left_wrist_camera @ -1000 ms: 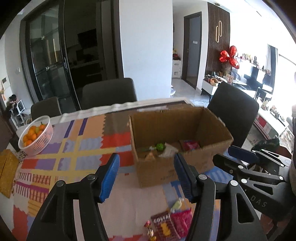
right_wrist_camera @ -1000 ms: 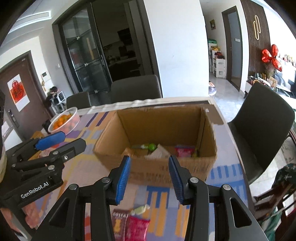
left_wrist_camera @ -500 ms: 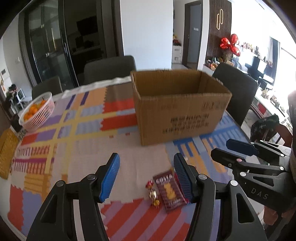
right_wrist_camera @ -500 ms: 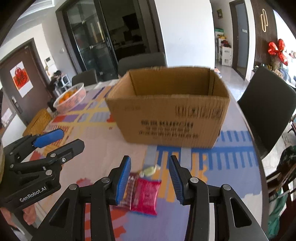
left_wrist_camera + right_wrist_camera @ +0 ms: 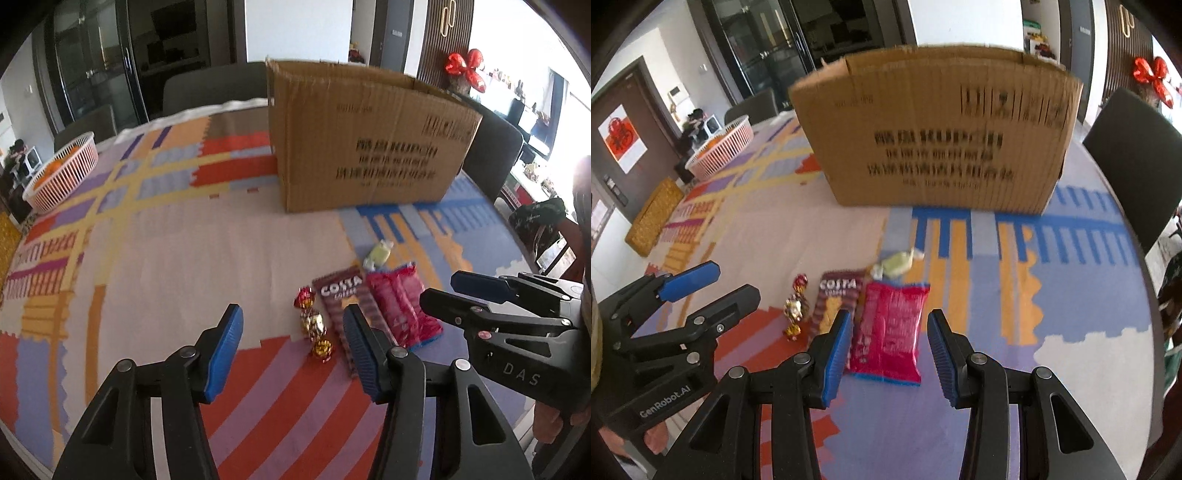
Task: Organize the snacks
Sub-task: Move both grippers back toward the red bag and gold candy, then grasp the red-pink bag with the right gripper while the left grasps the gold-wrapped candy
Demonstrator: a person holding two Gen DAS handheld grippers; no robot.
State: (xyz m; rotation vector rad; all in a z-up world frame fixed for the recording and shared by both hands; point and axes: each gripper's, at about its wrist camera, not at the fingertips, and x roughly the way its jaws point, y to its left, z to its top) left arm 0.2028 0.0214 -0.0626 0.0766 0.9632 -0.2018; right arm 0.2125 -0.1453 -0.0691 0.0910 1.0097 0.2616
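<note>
Several snacks lie on the patterned tablecloth in front of a brown cardboard box (image 5: 362, 147) (image 5: 938, 129). They are a brown Costa packet (image 5: 341, 295) (image 5: 836, 295), a pink packet (image 5: 402, 302) (image 5: 886, 347), a pale green candy (image 5: 378, 253) (image 5: 895, 264) and foil-wrapped candies (image 5: 312, 321) (image 5: 794, 310). My left gripper (image 5: 291, 326) (image 5: 720, 284) hovers over the foil candies with its jaws closing; the pads touch nothing. My right gripper (image 5: 890, 325) (image 5: 443, 290) hangs open above the pink packet, clear of it. The box's inside is hidden.
A white basket of oranges (image 5: 61, 173) (image 5: 722, 146) stands at the far left of the table. A yellow woven mat (image 5: 653, 218) lies at the left edge. Dark chairs (image 5: 495, 151) (image 5: 1134, 158) surround the round table, whose edge (image 5: 1145, 266) curves close on the right.
Both grippers have dropped from above the box's opening to low over the snacks in front of it. The box's contents have gone out of sight. The left jaws have narrowed slightly.
</note>
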